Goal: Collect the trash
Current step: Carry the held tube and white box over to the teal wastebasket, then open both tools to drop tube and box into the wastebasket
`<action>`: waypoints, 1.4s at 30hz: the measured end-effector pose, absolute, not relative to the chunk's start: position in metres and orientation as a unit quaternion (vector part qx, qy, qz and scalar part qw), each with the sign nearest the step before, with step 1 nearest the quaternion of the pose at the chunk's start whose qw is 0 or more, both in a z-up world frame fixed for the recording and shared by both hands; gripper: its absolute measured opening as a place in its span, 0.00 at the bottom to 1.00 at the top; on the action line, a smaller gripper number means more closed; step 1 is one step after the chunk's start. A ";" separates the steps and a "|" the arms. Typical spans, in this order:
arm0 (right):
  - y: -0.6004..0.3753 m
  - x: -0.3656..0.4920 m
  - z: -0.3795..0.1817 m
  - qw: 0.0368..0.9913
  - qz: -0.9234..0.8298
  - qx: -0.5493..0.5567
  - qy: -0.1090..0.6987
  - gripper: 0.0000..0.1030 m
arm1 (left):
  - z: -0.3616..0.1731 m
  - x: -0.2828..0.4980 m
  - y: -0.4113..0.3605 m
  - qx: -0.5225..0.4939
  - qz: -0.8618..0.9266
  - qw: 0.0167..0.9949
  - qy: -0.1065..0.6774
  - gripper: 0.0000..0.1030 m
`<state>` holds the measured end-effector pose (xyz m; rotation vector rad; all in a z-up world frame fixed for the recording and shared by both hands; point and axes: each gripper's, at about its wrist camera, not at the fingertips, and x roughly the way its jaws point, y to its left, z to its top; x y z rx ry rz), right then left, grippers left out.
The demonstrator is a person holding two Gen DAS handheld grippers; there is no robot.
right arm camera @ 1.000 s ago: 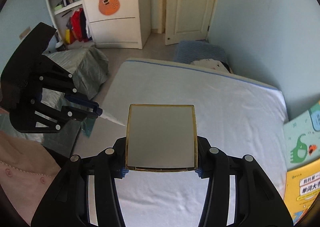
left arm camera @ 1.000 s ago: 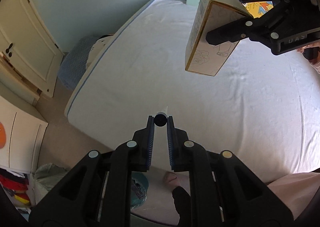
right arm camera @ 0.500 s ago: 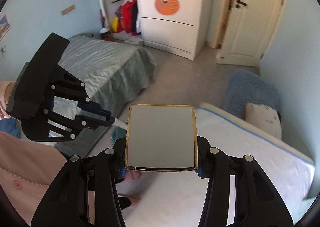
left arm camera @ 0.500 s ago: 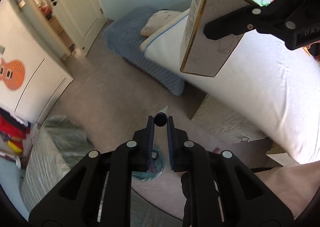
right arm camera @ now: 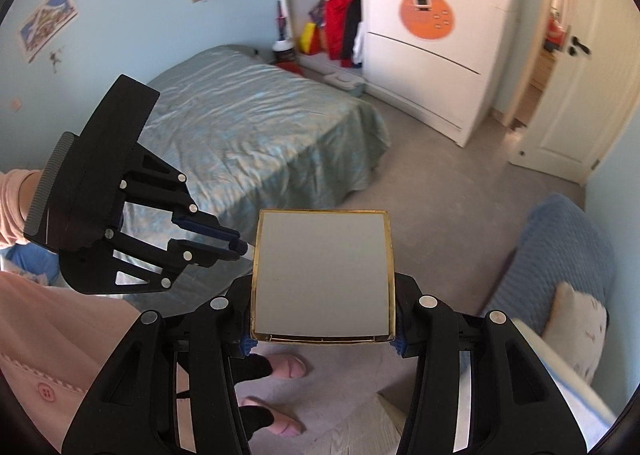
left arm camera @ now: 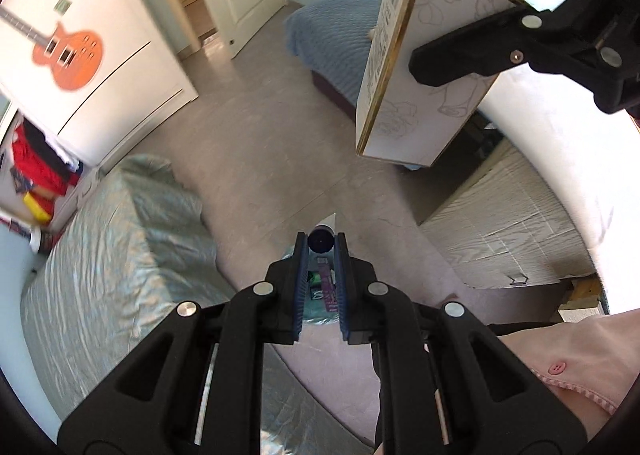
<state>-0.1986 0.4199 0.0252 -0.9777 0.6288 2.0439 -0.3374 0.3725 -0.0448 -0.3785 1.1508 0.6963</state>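
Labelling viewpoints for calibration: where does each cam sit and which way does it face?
Left wrist: on the left gripper, looking down at the floor; its fingers pinch a small tube; pink sleeve and right gripper show.
Right wrist: on the right gripper, facing across the room toward the wardrobe; its fingers clamp a gold-edged box; pink clothing, feet and the left gripper show.
Shared: box, tube, green bed, guitar sticker, door.

Left hand-held gripper (left arm camera: 321, 251): clamped on small dark-capped tube (left arm camera: 320, 240)
Right hand-held gripper (left arm camera: 460, 69): grips gold-edged box (left arm camera: 416, 67) above floor (left arm camera: 260, 159)
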 end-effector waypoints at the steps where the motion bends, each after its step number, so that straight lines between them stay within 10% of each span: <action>1: 0.424 -0.205 0.024 0.379 0.805 -0.385 0.246 0.48 | -0.046 -0.343 0.375 -0.178 0.325 0.763 0.529 0.11; 11: 0.453 -0.250 0.012 0.331 0.822 -0.396 0.242 0.49 | -0.063 -0.385 0.394 -0.217 0.346 0.744 0.529 0.11; 16: 0.460 -0.251 0.014 0.318 0.834 -0.379 0.245 0.79 | -0.064 -0.392 0.399 -0.216 0.380 0.728 0.528 0.72; 42: 0.469 -0.256 0.006 0.323 0.822 -0.392 0.260 0.84 | -0.065 -0.400 0.403 -0.229 0.395 0.724 0.517 0.84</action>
